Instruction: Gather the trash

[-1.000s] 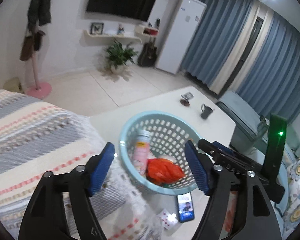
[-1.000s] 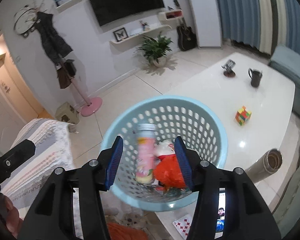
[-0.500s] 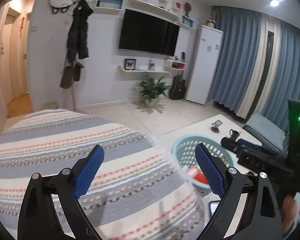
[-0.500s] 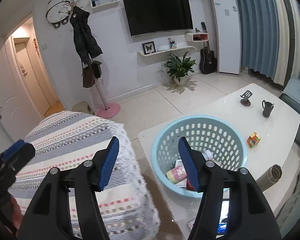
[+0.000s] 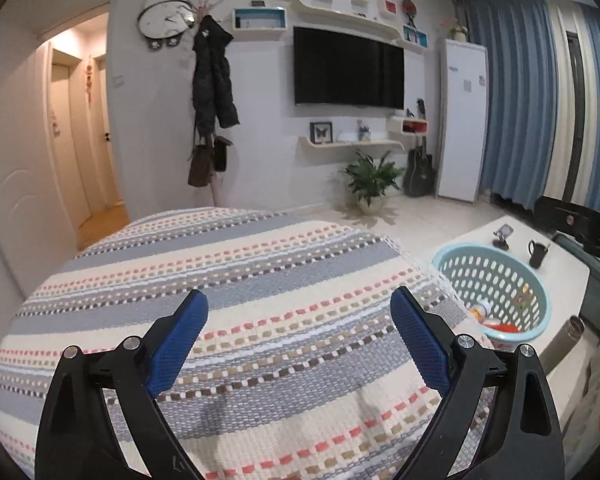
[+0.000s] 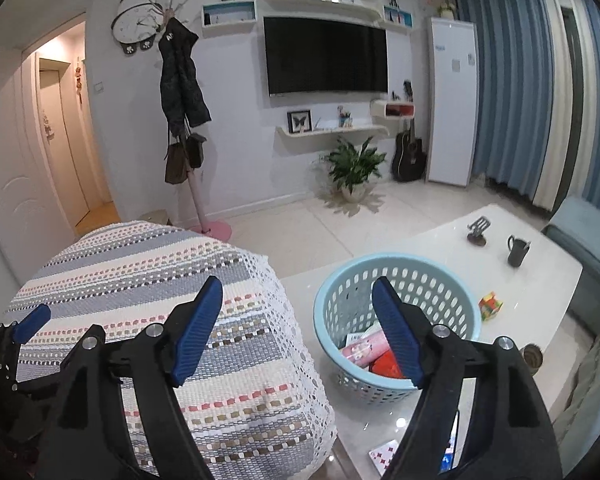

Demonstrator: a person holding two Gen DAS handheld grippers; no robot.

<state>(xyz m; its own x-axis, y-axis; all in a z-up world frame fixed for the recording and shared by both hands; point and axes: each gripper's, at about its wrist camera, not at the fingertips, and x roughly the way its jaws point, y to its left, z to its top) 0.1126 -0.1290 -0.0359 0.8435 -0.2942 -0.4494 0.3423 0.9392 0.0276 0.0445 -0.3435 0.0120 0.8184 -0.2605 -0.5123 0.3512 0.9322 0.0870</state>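
Left gripper [image 5: 299, 322]: jaws wide apart with nothing between them, having just been opening; it hangs over the striped knitted cover [image 5: 236, 280].
Right gripper [image 6: 298, 306]: jaws apart and empty, just been opening; the left finger lies over the cover's lace edge, the right finger over the near wall of the basket [image 6: 396, 264].
Basket: light blue, perforated, standing on the white tabletop [image 6: 440, 236] just right of the covered piece.
Trash: inside the basket at its near side, a pink bottle [image 6: 364, 350] lying down and touching a red wrapper [image 6: 386, 364].
Tabletop, far end: a dark mug [image 6: 517, 250] and a small stand [image 6: 478, 230], near each other.
Tabletop, right of basket: a colour cube [image 6: 491, 305].
Tabletop, near edge: a playing card [image 6: 384, 454]; a metal flask [image 5: 564, 338] at the right edge.
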